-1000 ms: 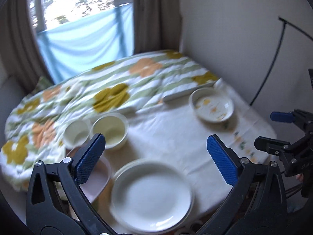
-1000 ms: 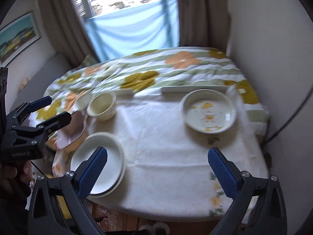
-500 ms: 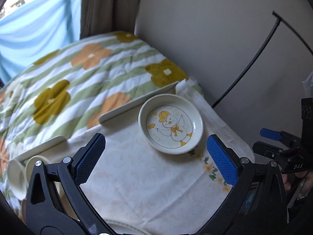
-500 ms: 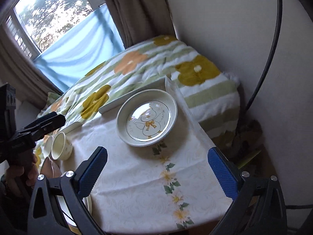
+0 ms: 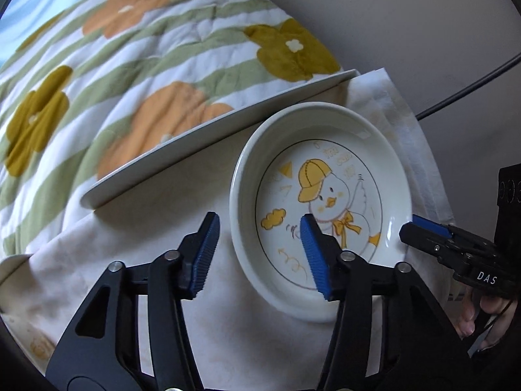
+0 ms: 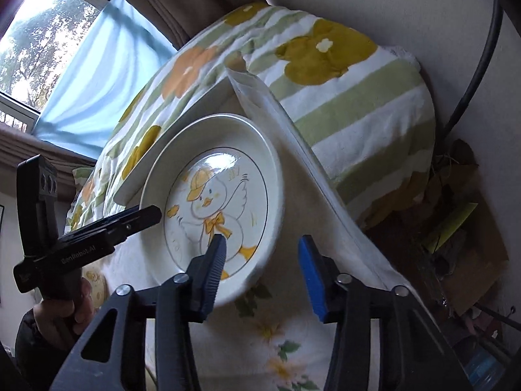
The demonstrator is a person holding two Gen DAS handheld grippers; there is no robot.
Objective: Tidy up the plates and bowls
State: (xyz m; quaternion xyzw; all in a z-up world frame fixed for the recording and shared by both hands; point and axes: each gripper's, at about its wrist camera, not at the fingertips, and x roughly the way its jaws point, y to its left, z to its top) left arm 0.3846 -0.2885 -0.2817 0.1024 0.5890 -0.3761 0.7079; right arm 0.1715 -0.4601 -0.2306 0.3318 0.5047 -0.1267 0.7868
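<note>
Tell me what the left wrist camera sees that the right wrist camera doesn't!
Only the left wrist view shows the long white platter along the quilt's edge nearly whole.

Only the right wrist view shows the window, the blue curtain and dry brown leaves on the floor.

Both show the duck plate, the flowered quilt and the white tablecloth. Both also show the left hand-held gripper and right hand-held gripper, each closing astride the plate's rim from opposite sides, pads not yet pressing.
</note>
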